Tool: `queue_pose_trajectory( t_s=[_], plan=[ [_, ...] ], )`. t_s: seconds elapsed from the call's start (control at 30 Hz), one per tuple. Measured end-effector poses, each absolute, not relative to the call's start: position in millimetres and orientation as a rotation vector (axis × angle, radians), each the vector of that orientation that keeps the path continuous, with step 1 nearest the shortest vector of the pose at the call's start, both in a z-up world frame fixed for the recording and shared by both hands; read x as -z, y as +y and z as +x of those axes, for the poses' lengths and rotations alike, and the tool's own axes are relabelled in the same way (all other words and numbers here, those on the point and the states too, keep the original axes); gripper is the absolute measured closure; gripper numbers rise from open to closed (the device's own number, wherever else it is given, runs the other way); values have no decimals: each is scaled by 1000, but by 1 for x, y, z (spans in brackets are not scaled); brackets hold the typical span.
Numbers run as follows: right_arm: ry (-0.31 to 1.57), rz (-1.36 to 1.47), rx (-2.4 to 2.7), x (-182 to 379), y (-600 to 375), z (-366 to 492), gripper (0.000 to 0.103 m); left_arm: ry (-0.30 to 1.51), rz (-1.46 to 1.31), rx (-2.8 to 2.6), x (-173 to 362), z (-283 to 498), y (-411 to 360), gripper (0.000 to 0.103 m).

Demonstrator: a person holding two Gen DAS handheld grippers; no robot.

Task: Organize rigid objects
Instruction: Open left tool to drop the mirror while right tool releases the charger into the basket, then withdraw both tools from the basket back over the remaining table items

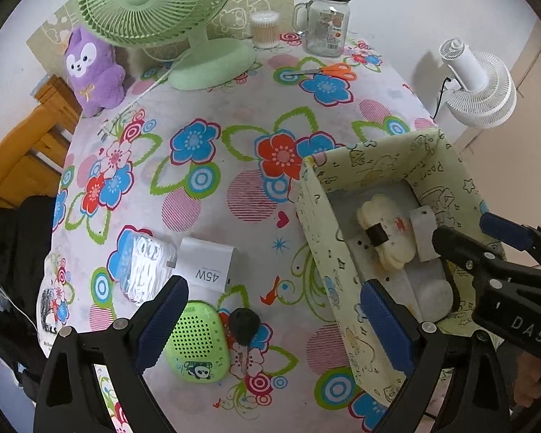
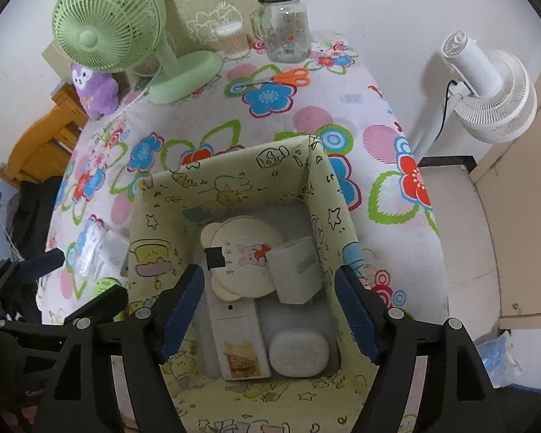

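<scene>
Two grippers are working over a table covered in a floral cloth point(image 1: 216, 187). Left gripper point(image 1: 274, 321) is pointing steeply down, its blue-padded fingers point(image 1: 162, 319) standing spread wide with nothing pinched; a green speaker point(image 1: 198, 346) with a panda print and a black-headed key point(image 1: 243, 332) are lying on the cloth between them, untouched. Just beyond, a white box marked 45W point(image 1: 207, 265) and a clear plastic packet point(image 1: 140, 270) are sitting side by side.

Right gripper point(image 2: 270, 314) is hovering above the pale green storage box point(image 2: 155, 238), which is standing open near the table's right edge. Its jaws are standing apart, and no pad is pressing on anything. Directly under them, inside the box, a white charger block point(image 2: 299, 270) is resting tilted against the right wall, leaning partly on a round cream cartoon-print item point(image 2: 241, 252) with a black clip. Below these, a flat white carton point(image 2: 240, 339) and a rounded white case point(image 2: 299, 351) are lying on the box floor, touching each other.

At the far end of the table, a green desk fan point(image 1: 155, 3), a purple plush toy point(image 1: 92, 68), a cotton-swab tub point(image 1: 265, 29), a glass mug-jar point(image 1: 326, 25) with a green cup on its lid, and orange-handled scissors point(image 1: 328, 71) are staying clear of both grippers. A white standing fan point(image 2: 487, 86) is sitting off the table to the right.
</scene>
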State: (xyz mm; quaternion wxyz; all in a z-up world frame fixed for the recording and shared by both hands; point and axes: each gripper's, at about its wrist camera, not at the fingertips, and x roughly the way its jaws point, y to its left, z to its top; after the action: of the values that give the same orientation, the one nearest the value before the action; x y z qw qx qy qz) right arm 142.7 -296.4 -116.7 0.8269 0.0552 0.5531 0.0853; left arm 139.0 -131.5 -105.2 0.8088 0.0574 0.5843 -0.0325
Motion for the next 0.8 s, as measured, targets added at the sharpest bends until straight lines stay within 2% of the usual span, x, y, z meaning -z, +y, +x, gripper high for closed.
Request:
queue_pose_trajectory(
  t_s=[0.23, 0.8],
  plan=[
    [1112, 129, -193, 96, -300, 135, 14, 1213, 132, 70, 91, 128, -137, 5],
    [1101, 46, -109, 73, -262, 108, 13, 1156, 148, 129, 74, 111, -106, 5]
  ],
)
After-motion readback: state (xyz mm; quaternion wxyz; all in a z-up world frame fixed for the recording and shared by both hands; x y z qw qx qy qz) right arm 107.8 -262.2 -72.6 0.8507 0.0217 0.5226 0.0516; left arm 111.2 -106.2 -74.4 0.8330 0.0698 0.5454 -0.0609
